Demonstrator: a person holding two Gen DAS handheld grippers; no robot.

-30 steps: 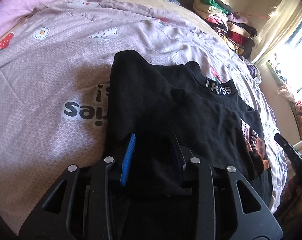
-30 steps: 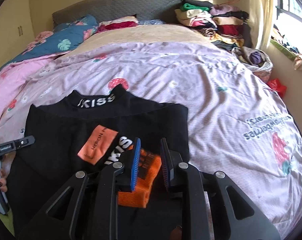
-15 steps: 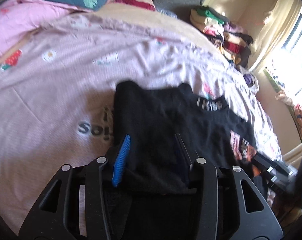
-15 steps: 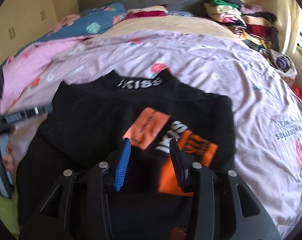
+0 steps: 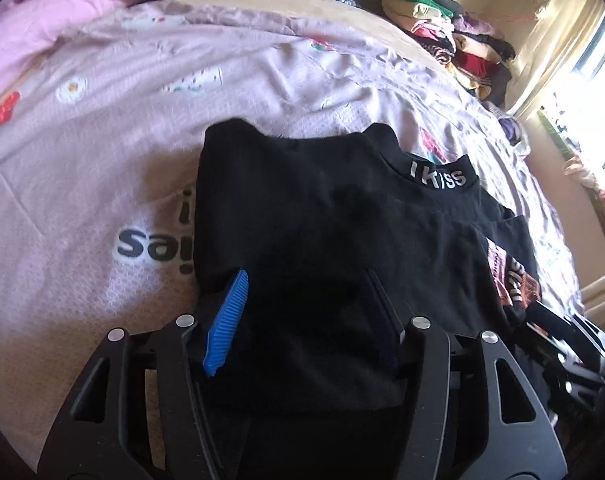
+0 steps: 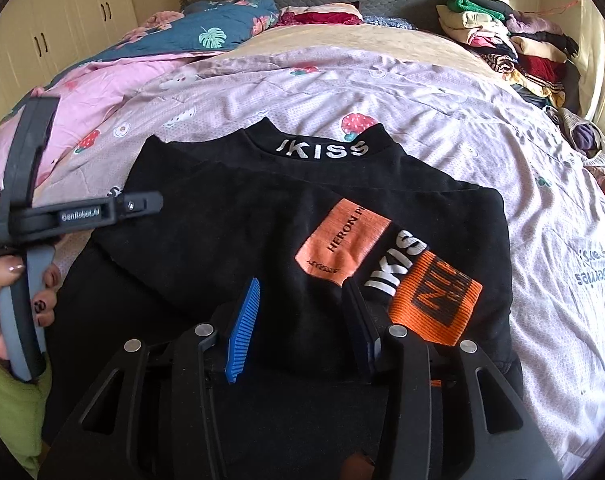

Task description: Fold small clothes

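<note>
1. A black top (image 6: 262, 216) lies on the bed (image 6: 442, 92), near the bed's near edge. Its sleeves are folded in over the middle. The collar says IKISS and points to the head of the bed.
2. The left tool (image 5: 302, 312) is over the bottom left part of the top. Its fingers are spread wide. They hold nothing.
3. The right tool (image 6: 302, 312) is over the bottom right part, next to the orange patches (image 6: 342, 240). Its fingers are spread wide too, and hold nothing.
4. I think the next step is to grab the bottom edge and fold it up to the collar.
5. The cloth is soft and in layers. A tool may pinch only the top layer, and then the folded sleeves could slide out.
6. If one tool lifts sooner than the other, the fold may come out crooked.
</note>
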